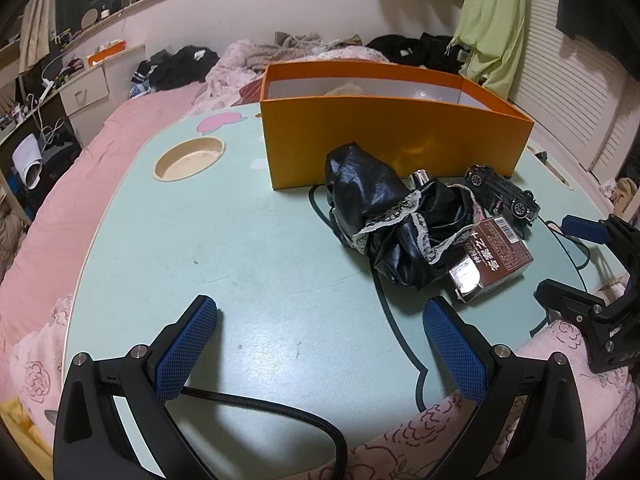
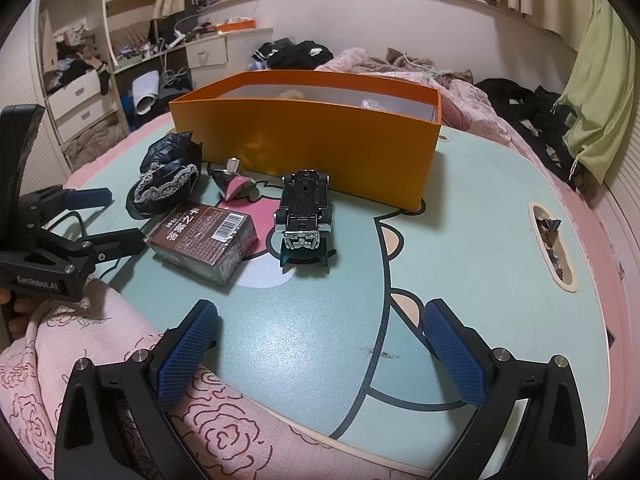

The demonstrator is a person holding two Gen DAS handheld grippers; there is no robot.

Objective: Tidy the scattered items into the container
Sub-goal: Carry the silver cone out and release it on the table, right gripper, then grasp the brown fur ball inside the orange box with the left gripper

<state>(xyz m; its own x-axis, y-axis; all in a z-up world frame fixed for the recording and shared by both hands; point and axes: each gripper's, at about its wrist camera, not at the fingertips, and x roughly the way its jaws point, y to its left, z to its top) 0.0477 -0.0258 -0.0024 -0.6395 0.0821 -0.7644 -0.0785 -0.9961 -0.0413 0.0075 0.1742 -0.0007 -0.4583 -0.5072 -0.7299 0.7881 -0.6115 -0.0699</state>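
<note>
An orange box (image 1: 396, 136) (image 2: 320, 136) stands open at the far side of a mint lap table (image 1: 224, 240) (image 2: 472, 232). In front of it lie a black lace-trimmed cloth (image 1: 392, 216) (image 2: 166, 176), a brown card box (image 1: 492, 260) (image 2: 204, 236), an upside-down toy car (image 1: 504, 194) (image 2: 305, 212) and a small pink-and-black item (image 2: 234, 184). My left gripper (image 1: 320, 320) is open and empty, low over the table's near side. My right gripper (image 2: 320, 320) is open and empty, short of the toy car. Each gripper shows in the other view, the right one (image 1: 572, 260) and the left one (image 2: 108, 216).
The table has a round cup recess (image 1: 188, 158) at the left and a slot (image 2: 552, 236) holding scraps at the right. It rests on a pink floral blanket (image 2: 120, 360) on a bed. Clothes, drawers and a green garment (image 2: 600, 92) lie behind.
</note>
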